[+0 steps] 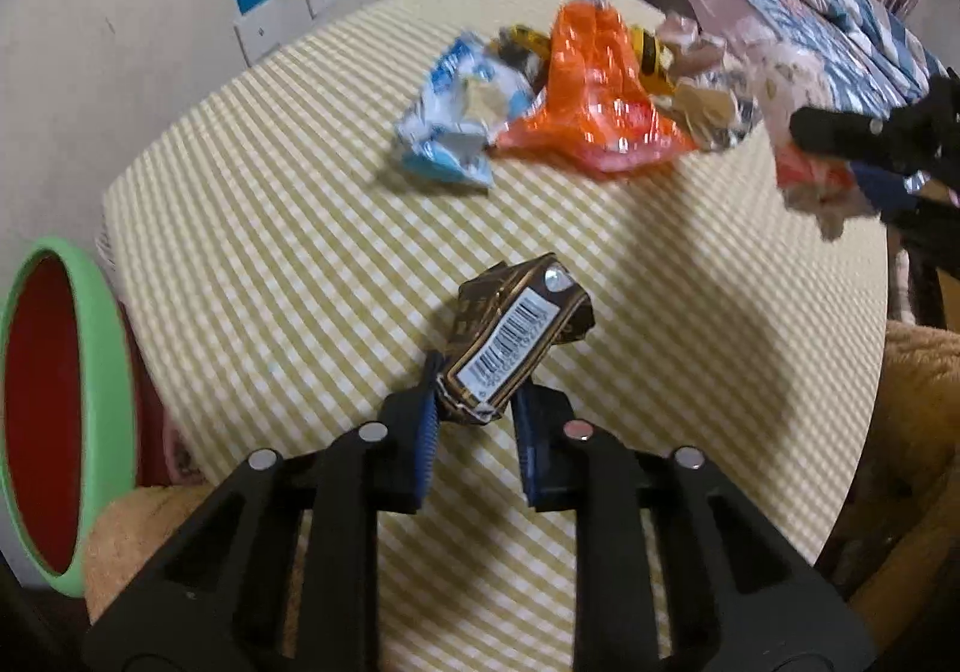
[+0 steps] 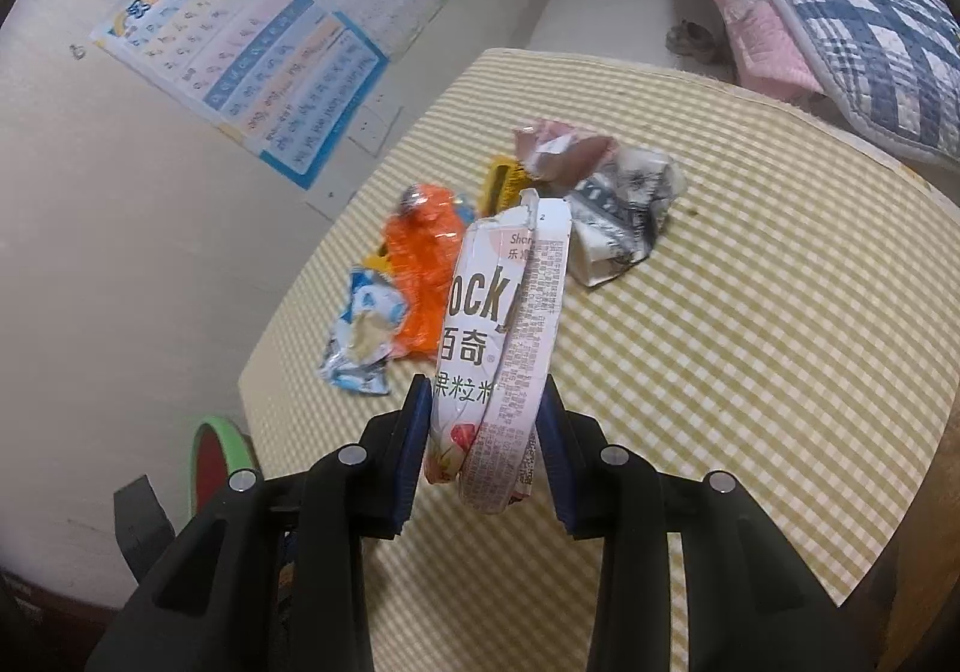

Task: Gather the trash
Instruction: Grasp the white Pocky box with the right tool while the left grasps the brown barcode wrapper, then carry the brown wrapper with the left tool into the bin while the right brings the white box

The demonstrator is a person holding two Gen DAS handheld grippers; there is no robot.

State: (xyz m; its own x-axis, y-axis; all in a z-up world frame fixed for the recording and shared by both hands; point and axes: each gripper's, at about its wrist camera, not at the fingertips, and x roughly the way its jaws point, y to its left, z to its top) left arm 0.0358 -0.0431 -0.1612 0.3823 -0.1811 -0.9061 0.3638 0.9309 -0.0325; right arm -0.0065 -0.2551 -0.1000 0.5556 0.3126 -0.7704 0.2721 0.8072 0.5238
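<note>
My left gripper (image 1: pixel 474 408) is shut on a crushed brown carton with a barcode (image 1: pixel 516 339), held just above the checked tablecloth (image 1: pixel 270 252). My right gripper (image 2: pixel 483 432) is shut on a flattened pink and white snack box (image 2: pixel 504 336); it also shows at the right of the left wrist view (image 1: pixel 804 132). A pile of trash lies beyond: an orange wrapper (image 1: pixel 594 96) (image 2: pixel 426 264), a blue and white wrapper (image 1: pixel 462 114) (image 2: pixel 360 336), a yellow wrapper (image 2: pixel 501 183) and crumpled paper packs (image 2: pixel 624 204).
A bin with a green rim and red inside (image 1: pixel 90 420) (image 2: pixel 207 450) stands off the table's left edge. A wall with posters (image 2: pixel 252 54) is on the left. A bed with a plaid quilt (image 2: pixel 840 12) lies beyond the table at the right.
</note>
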